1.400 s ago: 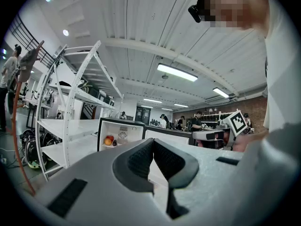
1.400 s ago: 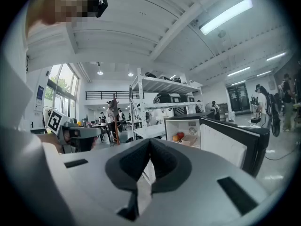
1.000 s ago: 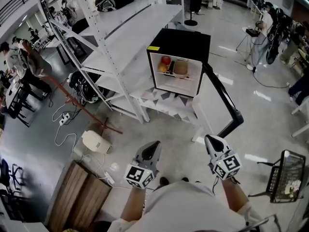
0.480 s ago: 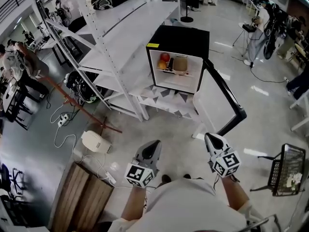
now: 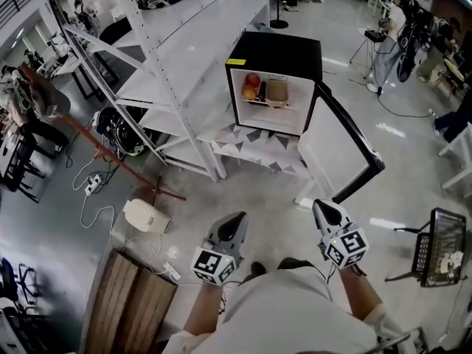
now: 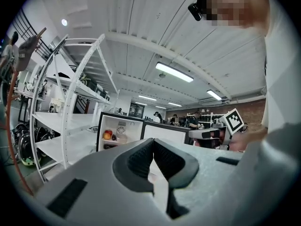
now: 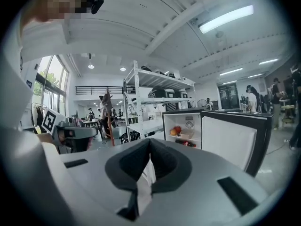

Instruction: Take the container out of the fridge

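Note:
A black mini fridge [image 5: 274,51] stands on a low patterned stand, its door [image 5: 346,152] swung open to the right. On its upper shelf sit a tan container [image 5: 277,89], a red apple [image 5: 253,80] and an orange fruit [image 5: 249,92]. The fridge [image 6: 119,133] also shows far off in both gripper views, with the container [image 7: 186,135] small inside. My left gripper [image 5: 237,220] and right gripper [image 5: 322,210] are held side by side well short of the fridge. Both are shut with nothing between the jaws.
A tall white shelving rack [image 5: 173,65] stands left of the fridge. On the floor are a white appliance [image 5: 147,216] with cables, a wooden crate [image 5: 125,301] at lower left and a wire basket [image 5: 440,265] at right. People stand in the background.
The head view has shifted a little toward the fridge, so the open door looks nearer. Both grippers keep their place and stay shut.

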### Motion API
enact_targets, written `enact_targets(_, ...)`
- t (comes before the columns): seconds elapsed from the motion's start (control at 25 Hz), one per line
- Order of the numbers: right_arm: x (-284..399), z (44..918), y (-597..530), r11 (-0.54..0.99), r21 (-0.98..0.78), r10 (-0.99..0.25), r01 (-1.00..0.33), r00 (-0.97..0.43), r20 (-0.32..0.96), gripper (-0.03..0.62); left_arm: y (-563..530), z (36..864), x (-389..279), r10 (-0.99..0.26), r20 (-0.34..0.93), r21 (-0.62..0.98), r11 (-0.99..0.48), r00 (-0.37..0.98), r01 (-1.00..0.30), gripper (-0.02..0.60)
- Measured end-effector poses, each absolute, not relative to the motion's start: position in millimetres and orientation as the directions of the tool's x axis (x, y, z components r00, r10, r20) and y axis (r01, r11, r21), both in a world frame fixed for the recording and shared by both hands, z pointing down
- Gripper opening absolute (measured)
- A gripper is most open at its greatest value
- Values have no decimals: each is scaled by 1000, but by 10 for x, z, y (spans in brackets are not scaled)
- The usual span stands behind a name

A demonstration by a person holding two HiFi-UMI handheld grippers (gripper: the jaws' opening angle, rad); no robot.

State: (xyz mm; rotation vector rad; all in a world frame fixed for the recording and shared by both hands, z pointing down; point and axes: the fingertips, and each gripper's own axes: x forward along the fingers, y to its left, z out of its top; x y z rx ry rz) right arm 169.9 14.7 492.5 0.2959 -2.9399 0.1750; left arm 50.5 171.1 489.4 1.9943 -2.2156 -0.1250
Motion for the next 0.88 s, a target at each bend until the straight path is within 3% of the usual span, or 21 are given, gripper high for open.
enact_targets(0.88, 1192, 5103, -21, 963, -116, -215, -245, -951, 224, 6, 1554, 5072, -15, -993, 82, 201, 96, -81, -975, 5)
